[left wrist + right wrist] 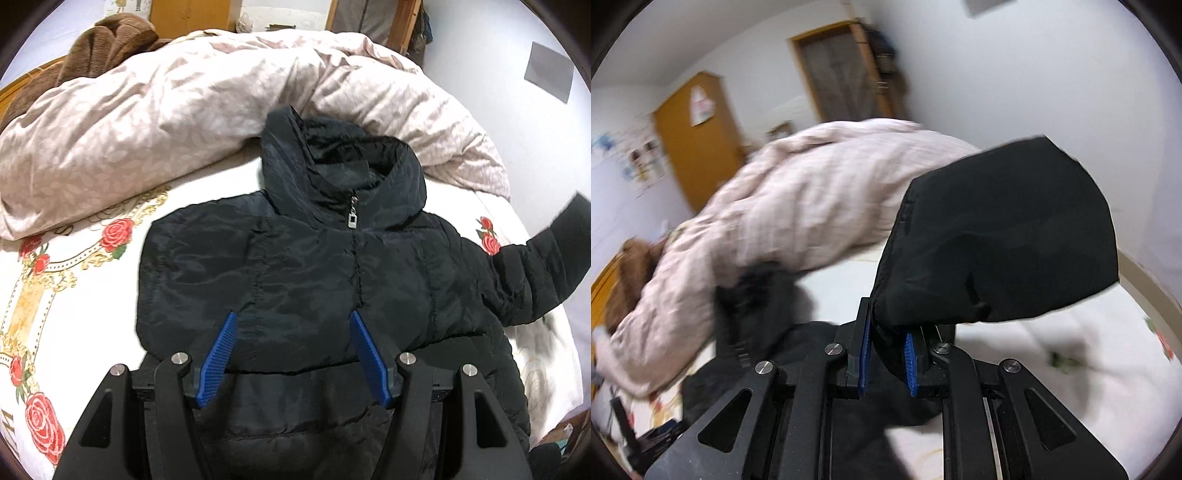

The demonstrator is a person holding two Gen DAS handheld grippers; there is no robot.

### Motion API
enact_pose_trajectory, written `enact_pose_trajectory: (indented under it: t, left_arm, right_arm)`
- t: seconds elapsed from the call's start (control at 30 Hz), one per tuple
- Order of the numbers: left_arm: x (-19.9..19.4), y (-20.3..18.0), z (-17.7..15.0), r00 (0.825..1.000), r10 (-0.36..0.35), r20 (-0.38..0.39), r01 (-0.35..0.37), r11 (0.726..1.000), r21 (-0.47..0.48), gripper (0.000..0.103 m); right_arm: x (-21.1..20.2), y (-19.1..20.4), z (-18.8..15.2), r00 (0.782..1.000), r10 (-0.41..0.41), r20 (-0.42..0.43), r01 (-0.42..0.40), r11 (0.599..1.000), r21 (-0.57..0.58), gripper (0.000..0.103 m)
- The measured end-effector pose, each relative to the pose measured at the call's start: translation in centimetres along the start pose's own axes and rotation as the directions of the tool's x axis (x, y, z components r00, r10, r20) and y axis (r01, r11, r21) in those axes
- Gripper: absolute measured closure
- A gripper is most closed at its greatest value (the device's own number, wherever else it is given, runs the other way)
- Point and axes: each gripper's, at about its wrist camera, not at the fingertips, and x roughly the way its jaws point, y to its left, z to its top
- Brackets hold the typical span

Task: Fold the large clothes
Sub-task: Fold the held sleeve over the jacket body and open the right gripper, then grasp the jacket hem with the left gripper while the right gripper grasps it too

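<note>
A black hooded puffer jacket (295, 266) lies front up on the bed, zipped, hood toward the far side. Its left side is folded in. Its right sleeve (543, 273) is lifted off the bed at the right edge of the left wrist view. My left gripper (293, 321) is open and empty, hovering over the jacket's lower front. My right gripper (888, 332) is shut on the sleeve cuff (997, 236) and holds it up in the air; the view is blurred by motion.
A crumpled pale pink duvet (166, 122) lies along the far side of the bed, with a brown blanket (107, 40) behind it. The rose-print sheet (74, 295) shows left and right of the jacket. A wooden wardrobe (698, 140) and door stand at the wall.
</note>
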Motion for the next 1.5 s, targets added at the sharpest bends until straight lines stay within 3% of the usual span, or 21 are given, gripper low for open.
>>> enact_pose_trajectory:
  t: [0.13, 0.3, 0.6, 0.77, 0.9, 1.0, 1.1, 1.2, 1.3, 1.33, 1.37, 1.4, 1.47, 1.5]
  left_arm:
    - [-1.2, 1.7, 0.0, 1.0, 0.002, 0.02, -0.001, 0.999, -0.032, 0.037]
    - [-1.9, 4.3, -0.5, 1.0, 0.014, 0.024, -0.012, 0.998, -0.069, 0.037]
    - [-1.2, 7.1, -1.9, 1.0, 0.02, 0.004, -0.02, 0.993, -0.117, 0.037]
    - [-0.9, 7.2, -1.8, 1.0, -0.001, 0.003, 0.001, 0.993, -0.118, 0.037]
    - [-0.7, 6.7, -0.6, 0.999, -0.051, 0.016, 0.053, 0.989, -0.135, 0.036]
    - [-0.1, 5.7, 0.7, 0.995, -0.091, 0.025, 0.094, 0.985, -0.146, 0.029]
    - [1.4, 4.2, 1.9, 0.99, -0.144, 0.012, 0.144, 0.98, -0.14, 0.028]
    - [4.3, 2.2, 3.0, 0.985, -0.171, -0.034, 0.166, 0.979, -0.116, 0.028]
    - [7.9, 0.6, 3.5, 0.977, -0.184, -0.109, 0.172, 0.979, -0.11, 0.03]
    - [8.8, 0.1, 3.4, 0.974, -0.189, -0.127, 0.176, 0.979, -0.107, 0.039]
    - [9.2, -0.4, 3.3, 0.972, -0.191, -0.135, 0.178, 0.979, -0.101, 0.068]
    - [9.6, -0.8, 3.3, 0.974, -0.172, -0.147, 0.161, 0.983, -0.084, 0.079]
    - [9.3, -1.3, 3.0, 0.983, -0.133, -0.129, 0.128, 0.99, -0.053, 0.089]
    - [8.9, -1.4, 2.9, 0.986, -0.124, -0.11, 0.12, 0.992, -0.041, 0.09]
  right_arm:
    - [0.6, 6.0, -1.0, 0.995, 0.095, -0.035, -0.097, 0.992, -0.079, 0.087]
    - [4.2, 13.3, -5.0, 0.971, 0.186, -0.151, -0.211, 0.962, -0.172, 0.087]
    - [11.8, 19.8, -15.1, 0.907, 0.171, -0.384, -0.289, 0.917, -0.274, 0.086]
    - [14.3, 20.6, -18.0, 0.881, 0.143, -0.451, -0.298, 0.909, -0.293, 0.078]
    - [13.1, 20.6, -17.6, 0.86, 0.216, -0.462, -0.363, 0.896, -0.256, 0.042]
    - [11.1, 20.5, -16.8, 0.846, 0.274, -0.457, -0.418, 0.874, -0.25, 0.04]
    - [9.5, 19.8, -16.0, 0.865, 0.287, -0.412, -0.415, 0.871, -0.264, 0.04]
    - [8.8, 16.4, -14.1, 0.921, 0.209, -0.328, -0.307, 0.909, -0.282, 0.04]
    - [9.5, 11.8, -12.4, 0.95, 0.116, -0.291, -0.19, 0.952, -0.239, 0.04]
    - [9.9, 10.1, -11.9, 0.957, 0.079, -0.28, -0.145, 0.964, -0.224, 0.04]
    - [10.0, 8.9, -11.4, 0.96, 0.053, -0.275, -0.115, 0.97, -0.215, 0.04]
    - [10.3, 7.5, -11.0, 0.963, 0.022, -0.268, -0.08, 0.975, -0.207, 0.04]
    - [10.9, 6.1, -10.5, 0.968, -0.015, -0.251, -0.038, 0.978, -0.207, 0.041]
    - [11.2, 5.8, -10.2, 0.969, -0.025, -0.245, -0.028, 0.978, -0.208, 0.047]
